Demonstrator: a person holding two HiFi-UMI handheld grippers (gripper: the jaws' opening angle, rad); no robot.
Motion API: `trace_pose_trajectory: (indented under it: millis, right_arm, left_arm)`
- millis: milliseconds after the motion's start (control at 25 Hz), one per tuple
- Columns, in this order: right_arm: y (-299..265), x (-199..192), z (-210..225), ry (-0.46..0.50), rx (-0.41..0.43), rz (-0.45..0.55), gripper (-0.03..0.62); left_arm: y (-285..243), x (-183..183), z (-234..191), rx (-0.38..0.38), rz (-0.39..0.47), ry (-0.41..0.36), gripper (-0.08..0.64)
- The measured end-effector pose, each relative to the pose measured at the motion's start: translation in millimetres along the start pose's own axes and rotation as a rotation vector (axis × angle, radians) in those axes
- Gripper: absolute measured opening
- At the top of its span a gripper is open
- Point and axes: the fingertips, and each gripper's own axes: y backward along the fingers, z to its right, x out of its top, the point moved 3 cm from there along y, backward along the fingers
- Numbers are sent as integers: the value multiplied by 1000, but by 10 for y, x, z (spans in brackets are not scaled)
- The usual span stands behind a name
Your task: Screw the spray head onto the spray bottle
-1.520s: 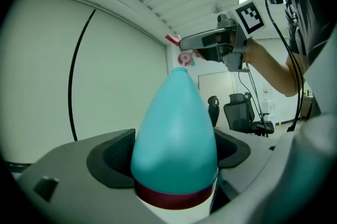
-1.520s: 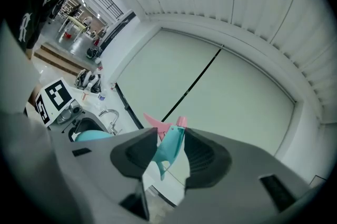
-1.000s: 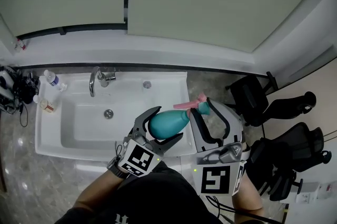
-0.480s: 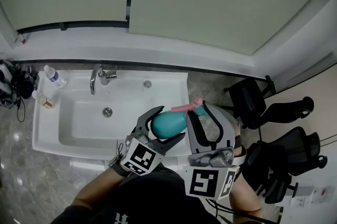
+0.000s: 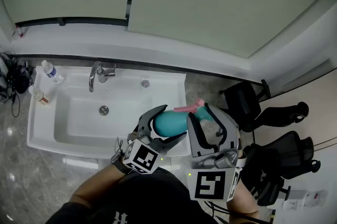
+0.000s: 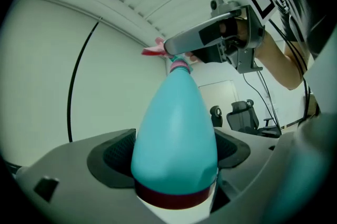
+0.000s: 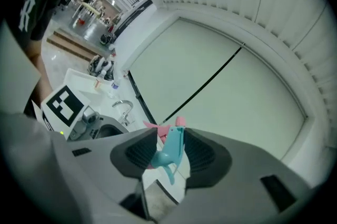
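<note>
Clamped between the jaws of the left gripper, pads tight on its wide lower body: a teal spray bottle, lying roughly level, neck toward the right gripper. Held in the air above the front right corner of the white sink. At the bottle's neck, touching it: the pink-and-teal spray head, pinched between the right gripper's narrowed jaws, pink nozzle poking out beyond the pads. Behind the basin, a chrome faucet; off to the right, black office chairs.
</note>
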Motion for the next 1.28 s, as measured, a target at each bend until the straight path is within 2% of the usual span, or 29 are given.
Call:
trace_pose_trajectory:
  millis: [120, 400, 520, 720, 840, 920, 1040, 1120, 1160, 1280]
  right_arm:
    - [43, 41, 24, -14, 75, 13, 161]
    - [128, 71, 63, -13, 73, 17, 161]
    - [157, 97, 75, -43, 84, 39, 161]
    - [181, 143, 141, -185, 88, 116, 161]
    - [283, 168, 200, -364, 107, 162, 161]
    - [397, 164, 304, -504, 177, 231, 161]
    - [484, -15, 377, -689, 365, 307, 161]
    - [469, -161, 272, -745, 487, 310, 161]
    - [442, -200, 209, -757, 519, 310, 161]
    - [307, -184, 81, -759, 548, 311, 161]
  left_arm:
    - [3, 39, 12, -24, 35, 7, 419]
    - [29, 133, -31, -31, 76, 9, 417]
    - [47, 182, -28, -44, 93, 7, 417]
    - [51, 240, -22, -49, 108, -8, 417]
    - [93, 294, -38, -51, 119, -18, 417]
    - [128, 325, -40, -53, 130, -13, 417]
    - [177, 420, -67, -50, 147, -21, 417]
    - [198, 462, -74, -52, 152, -20, 417]
    - [206, 474, -73, -54, 152, -21, 417]
    - [219, 476, -77, -56, 142, -35, 417]
